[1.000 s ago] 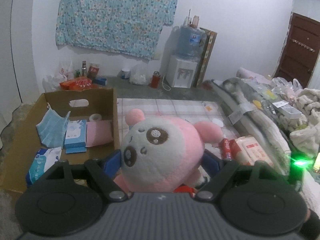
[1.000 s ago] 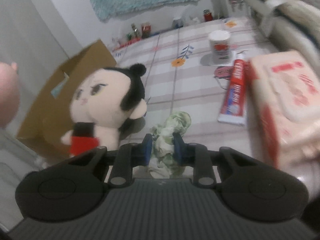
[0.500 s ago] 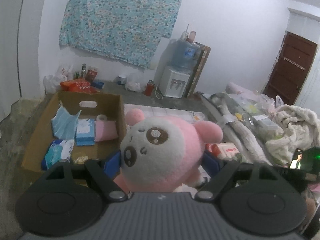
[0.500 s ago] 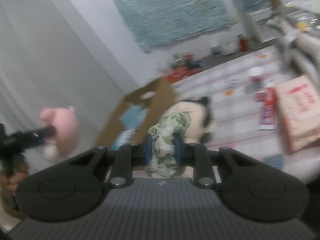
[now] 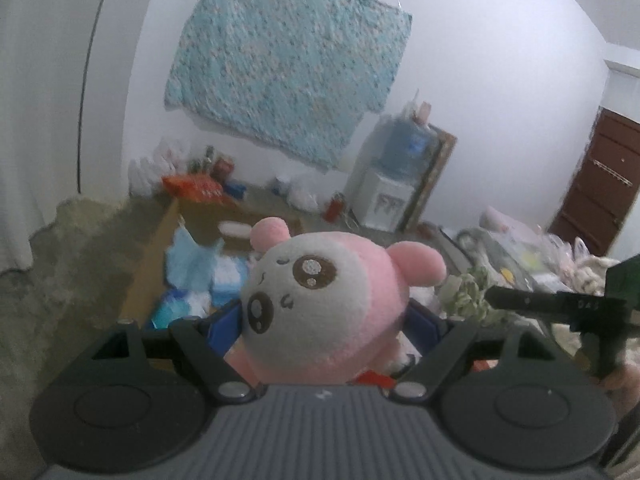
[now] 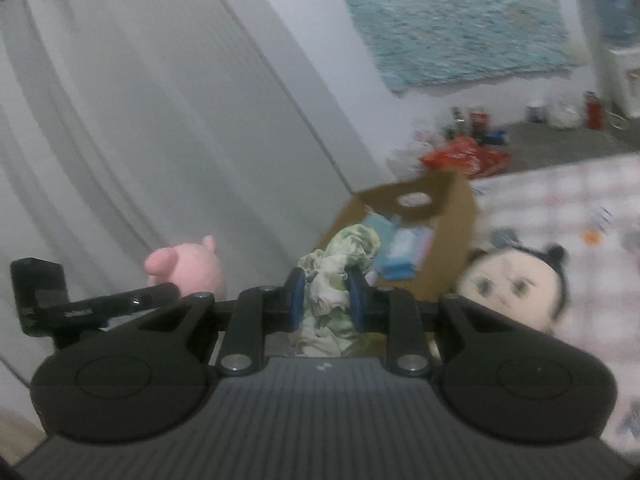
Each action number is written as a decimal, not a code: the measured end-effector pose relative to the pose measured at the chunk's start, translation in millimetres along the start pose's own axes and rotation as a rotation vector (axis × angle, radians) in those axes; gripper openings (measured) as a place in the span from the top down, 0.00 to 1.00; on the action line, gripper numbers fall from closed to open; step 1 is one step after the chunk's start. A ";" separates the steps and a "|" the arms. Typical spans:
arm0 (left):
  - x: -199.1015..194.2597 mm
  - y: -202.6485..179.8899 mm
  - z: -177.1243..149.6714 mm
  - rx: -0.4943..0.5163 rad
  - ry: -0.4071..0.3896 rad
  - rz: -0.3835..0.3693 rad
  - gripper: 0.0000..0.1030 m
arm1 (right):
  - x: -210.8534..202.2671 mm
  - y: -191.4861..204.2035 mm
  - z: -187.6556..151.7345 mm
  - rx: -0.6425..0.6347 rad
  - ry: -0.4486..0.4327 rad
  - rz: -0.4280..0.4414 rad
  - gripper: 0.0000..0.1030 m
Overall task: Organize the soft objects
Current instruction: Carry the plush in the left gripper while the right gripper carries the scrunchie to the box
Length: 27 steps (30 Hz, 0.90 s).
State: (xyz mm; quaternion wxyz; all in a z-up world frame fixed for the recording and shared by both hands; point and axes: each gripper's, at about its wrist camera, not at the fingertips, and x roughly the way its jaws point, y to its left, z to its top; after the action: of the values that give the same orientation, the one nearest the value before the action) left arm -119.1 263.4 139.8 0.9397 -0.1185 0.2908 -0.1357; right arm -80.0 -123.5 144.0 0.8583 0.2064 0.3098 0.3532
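Change since a second ago: both grippers raised off the mat; green cloth lifted clear of the checked mat and carried toward the box; pink plush carried higher, with more wall and less floor behind it.
Left gripper (image 5: 324, 322): clamped wide on the pink plush (image 5: 320, 304), blue pads pressed into both sides of its body.
Pink plush: round, fuzzy, white face with brown embroidered eyes, pink ears and back; held in the air in front of the cardboard box (image 5: 160, 264).
Right gripper (image 6: 325, 299): closed tight on the green cloth (image 6: 340, 268), blue pads pinching its middle.
Green cloth: crumpled, thin, pale green and white print; bunched above and below the pads, hanging in the air in front of the box.
Cardboard box: brown, open-topped, oval handle cut-out in the end wall; soft blue and white packs inside, blurred.
Left view only: water dispenser (image 5: 392, 192) with blue bottle, brown door (image 5: 596, 188), right gripper's arm and cloth at the right edge.
Right view only: black-haired doll (image 6: 516, 284) lying on the checked mat (image 6: 560, 208) just beside the box; grey curtain (image 6: 140, 120); pink plush from behind.
Both views: flowered turquoise fabric (image 5: 288, 68) hung on the white wall.
Writing: nothing readable; labels blurred.
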 end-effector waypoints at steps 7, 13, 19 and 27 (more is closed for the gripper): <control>43.6 21.6 32.3 0.038 -0.009 0.049 0.17 | 82.5 9.8 51.6 -0.014 0.068 0.040 0.78; 153.2 36.3 42.8 0.108 0.181 0.103 0.17 | 150.8 -16.3 77.8 0.068 0.134 0.017 0.78; 264.5 57.2 42.3 0.065 0.377 0.110 0.17 | 174.5 -46.1 80.1 0.100 0.143 0.017 0.78; 361.1 71.2 24.2 -0.017 0.526 0.122 0.16 | 184.8 -84.2 85.8 0.118 0.137 -0.011 0.78</control>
State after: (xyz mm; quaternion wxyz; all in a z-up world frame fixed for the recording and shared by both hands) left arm 194.9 216.5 -47.9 0.8372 -0.0695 0.5327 -0.1024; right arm 121.7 -55.5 86.4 0.8232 0.2303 0.3893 0.3432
